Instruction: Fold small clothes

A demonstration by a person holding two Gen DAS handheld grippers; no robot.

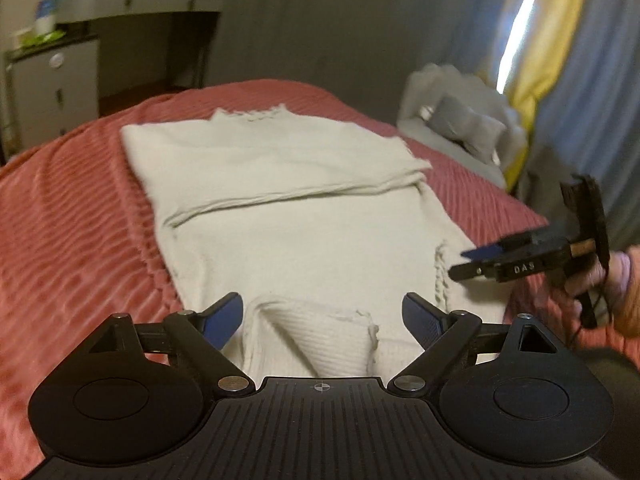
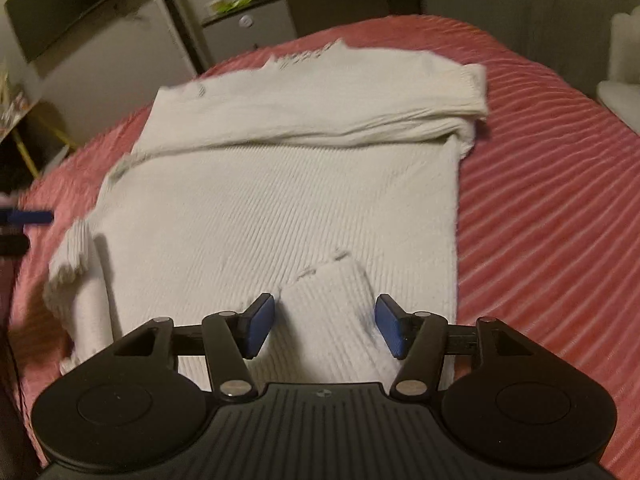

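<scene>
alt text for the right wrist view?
A white sweater lies partly folded on a pink bedspread. The right gripper hovers over it, jaws open astride a cuff.

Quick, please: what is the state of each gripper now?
Left gripper: open, holding nothing, over the sweater.
Right gripper: open around a sleeve cuff, not pressing it.

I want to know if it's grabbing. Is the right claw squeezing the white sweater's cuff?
Apart. In the right wrist view, the right claw stands open around the cuff of the sweater, with gaps showing beside both blue pads.
</scene>
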